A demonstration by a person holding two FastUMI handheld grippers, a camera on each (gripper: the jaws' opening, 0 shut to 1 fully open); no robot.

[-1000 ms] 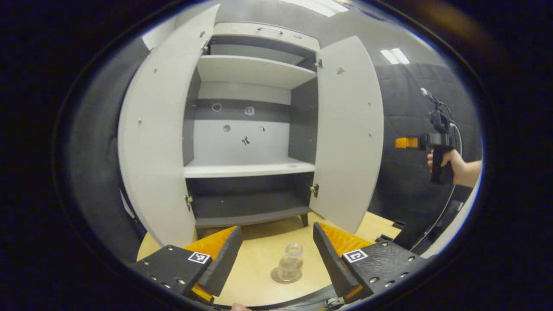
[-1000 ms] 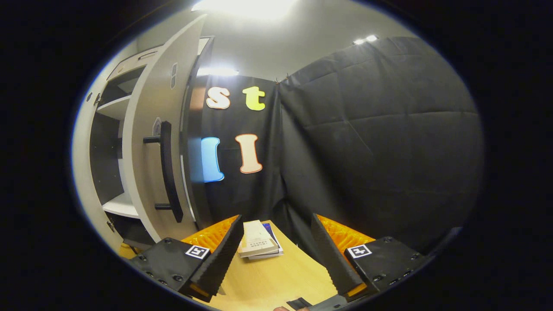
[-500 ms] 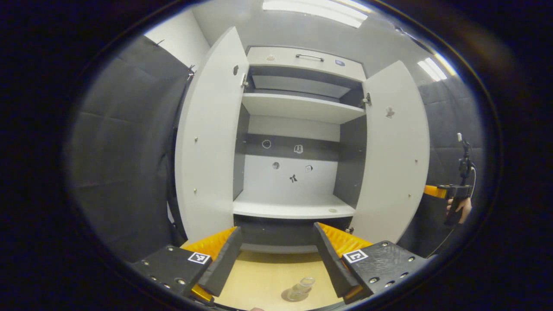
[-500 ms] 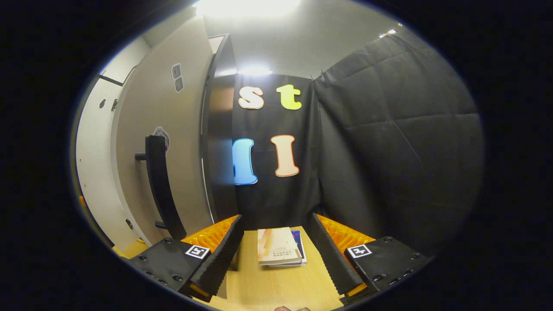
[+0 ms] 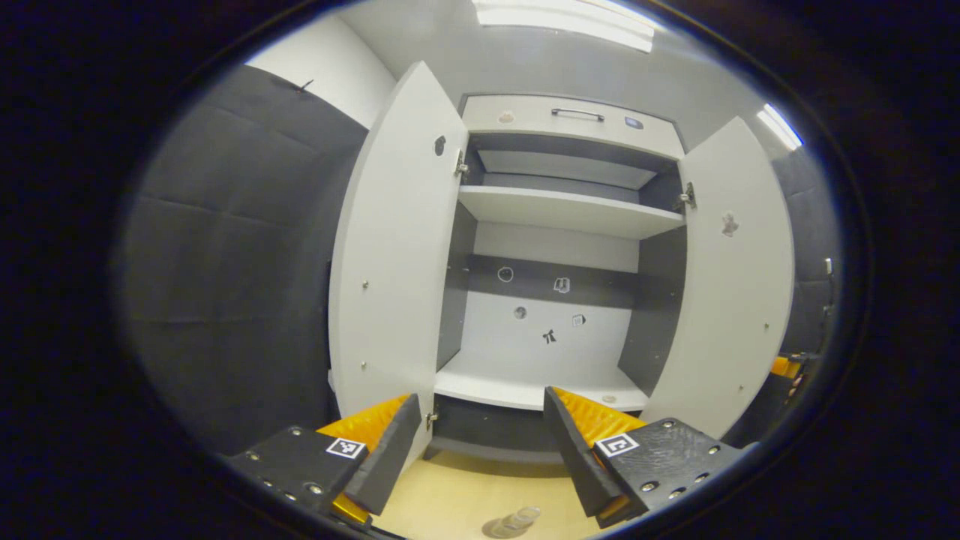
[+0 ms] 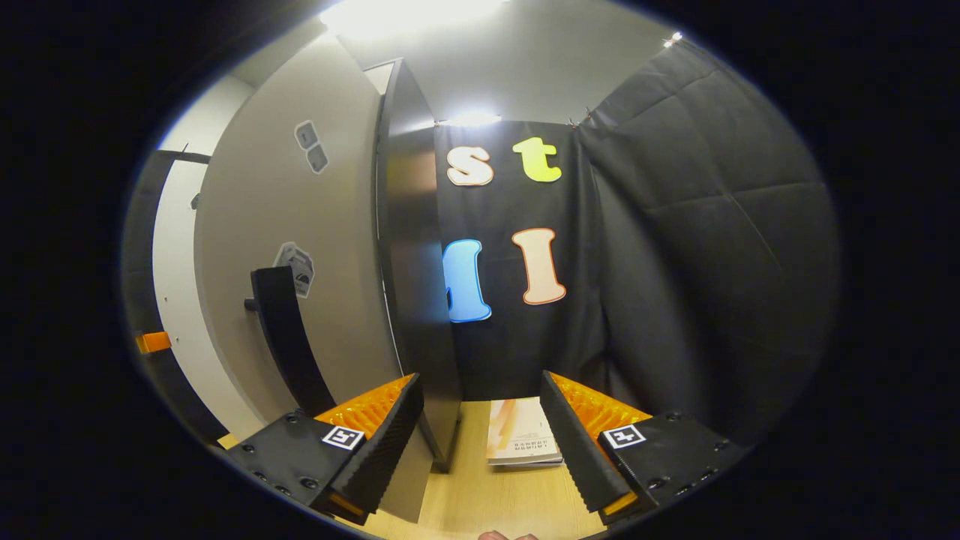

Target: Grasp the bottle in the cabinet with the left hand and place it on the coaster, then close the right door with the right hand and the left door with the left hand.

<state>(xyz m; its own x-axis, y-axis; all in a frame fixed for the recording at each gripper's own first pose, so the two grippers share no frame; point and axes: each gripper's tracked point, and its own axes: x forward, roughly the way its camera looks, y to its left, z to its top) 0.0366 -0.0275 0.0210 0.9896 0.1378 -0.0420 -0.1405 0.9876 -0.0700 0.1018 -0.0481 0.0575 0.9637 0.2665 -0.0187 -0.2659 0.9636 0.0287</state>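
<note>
In the left gripper view the left door [image 5: 390,247] stands wide, the cabinet [image 5: 555,300] shelves are bare, and the right door [image 5: 731,300] is open. The left gripper [image 5: 480,450] hangs open and empty over the bottle [image 5: 521,519] on its coaster [image 5: 501,529], so placing looks done. The right gripper view adds the right door's outer face [image 6: 300,247] and handle [image 6: 289,337], just beside the open, empty right gripper [image 6: 480,442], with books [image 6: 521,442] on the table [image 6: 487,502]. Next, a push on that face should close it.
</note>
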